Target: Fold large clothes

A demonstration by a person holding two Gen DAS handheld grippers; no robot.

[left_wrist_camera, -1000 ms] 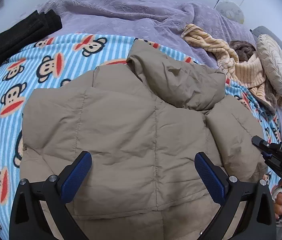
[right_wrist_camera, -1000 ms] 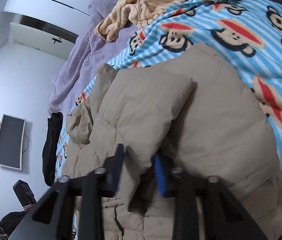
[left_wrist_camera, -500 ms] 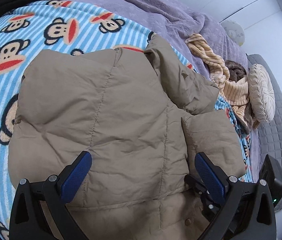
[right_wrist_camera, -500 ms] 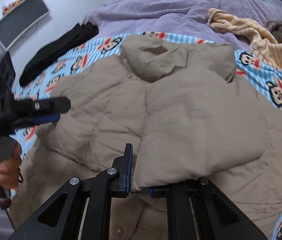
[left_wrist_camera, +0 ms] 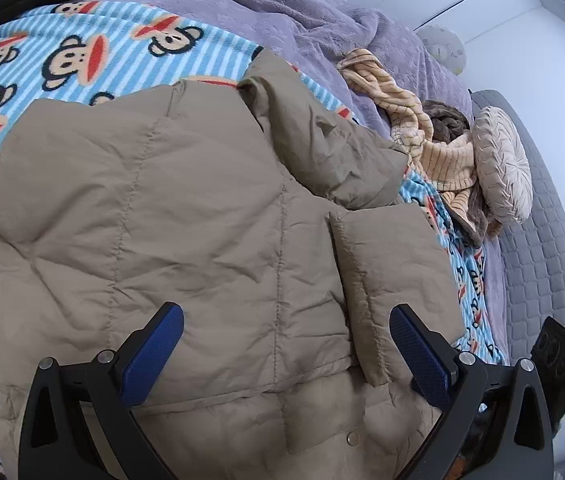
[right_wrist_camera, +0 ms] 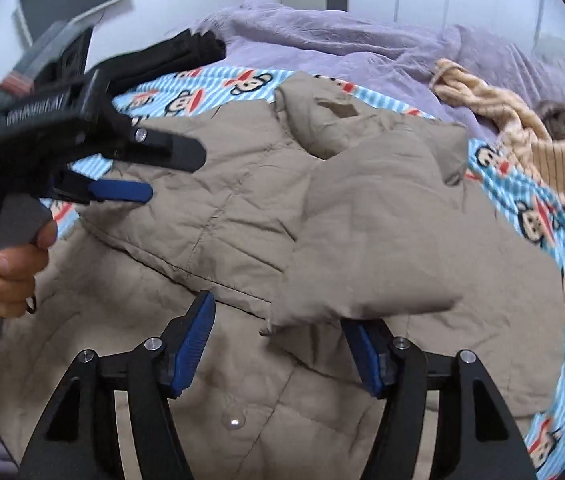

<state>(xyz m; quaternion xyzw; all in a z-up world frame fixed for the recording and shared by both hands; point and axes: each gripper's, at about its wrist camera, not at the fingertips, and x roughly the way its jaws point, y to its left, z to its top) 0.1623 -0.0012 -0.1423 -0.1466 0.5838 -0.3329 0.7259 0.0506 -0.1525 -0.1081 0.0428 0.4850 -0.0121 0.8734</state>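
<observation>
A tan puffer jacket [left_wrist_camera: 210, 232] lies spread on a blue striped monkey-print blanket [left_wrist_camera: 82, 52], its hood [left_wrist_camera: 322, 144] toward the far side. Both sleeves are folded in over the body. My left gripper [left_wrist_camera: 282, 348] is open and empty, hovering over the jacket's lower part; it also shows in the right wrist view [right_wrist_camera: 166, 172] at the left, over the folded left sleeve. My right gripper [right_wrist_camera: 282, 340] is open, its jaws apart on either side of the cuff of the folded right sleeve [right_wrist_camera: 382, 240], which lies loose between them.
A purple quilt [left_wrist_camera: 282, 20] covers the far side of the bed. A striped beige garment [left_wrist_camera: 422, 132] and a round cream cushion [left_wrist_camera: 502, 164] lie at the right. A black garment [right_wrist_camera: 178, 52] lies at the far left. A grey padded edge [left_wrist_camera: 542, 260] runs along the right.
My right gripper has opened and let go of the right sleeve, which now rests folded across the jacket. My left gripper stayed open and shifted slightly over the jacket.
</observation>
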